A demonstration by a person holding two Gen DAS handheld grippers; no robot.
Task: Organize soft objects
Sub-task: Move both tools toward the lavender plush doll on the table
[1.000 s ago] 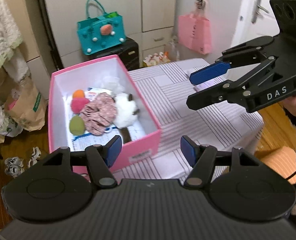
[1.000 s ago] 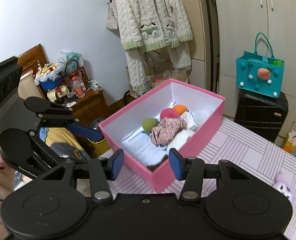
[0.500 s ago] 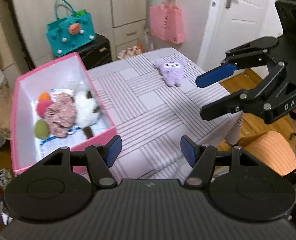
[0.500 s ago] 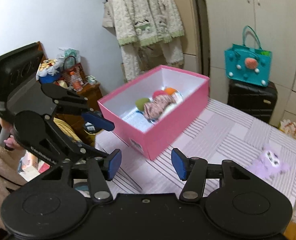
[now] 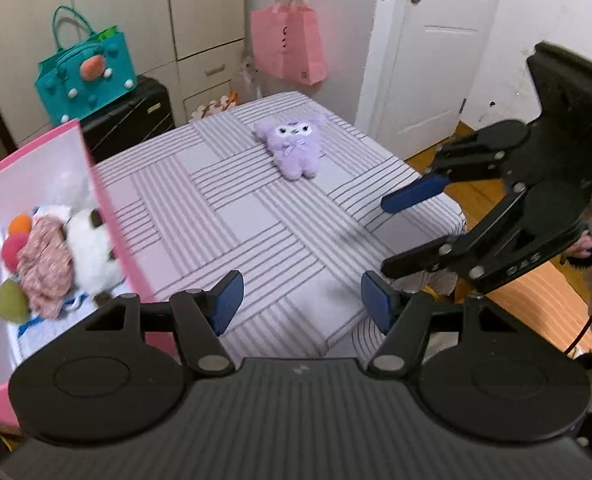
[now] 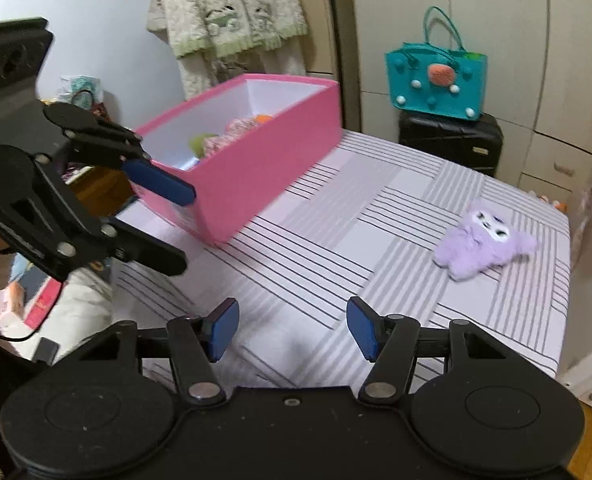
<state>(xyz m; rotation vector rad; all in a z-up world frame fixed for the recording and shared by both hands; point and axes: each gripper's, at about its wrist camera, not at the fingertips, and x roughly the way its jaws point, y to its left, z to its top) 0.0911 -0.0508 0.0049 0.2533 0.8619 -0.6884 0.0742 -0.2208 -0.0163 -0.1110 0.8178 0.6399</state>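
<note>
A purple plush toy (image 5: 292, 146) (image 6: 482, 240) lies alone on the striped tablecloth, toward the far right corner. The pink box (image 5: 108, 208) (image 6: 256, 168) stands at the table's left side. It holds a white plush (image 5: 92, 248), a floral fabric piece (image 5: 46, 260) and small coloured balls. My left gripper (image 5: 302, 302) (image 6: 180, 230) hovers open over the near table edge, beside the box, holding nothing. My right gripper (image 6: 293, 330) (image 5: 394, 236) hangs over the table's near right part. Its jaws are opening, with nothing between them. The plush lies well ahead of both.
A teal bag (image 5: 84, 72) sits on a black suitcase (image 6: 450, 140) behind the table. A pink paper bag (image 5: 288, 52) hangs by a white door (image 5: 428, 56). A knitted cardigan (image 6: 232, 8) hangs behind the box. The table's right edge drops to a wooden floor.
Both views have swung away from the box toward the purple plush, which now shows fully. Both grippers have sunk closer to the table, and the right jaws stand slightly wider.
</note>
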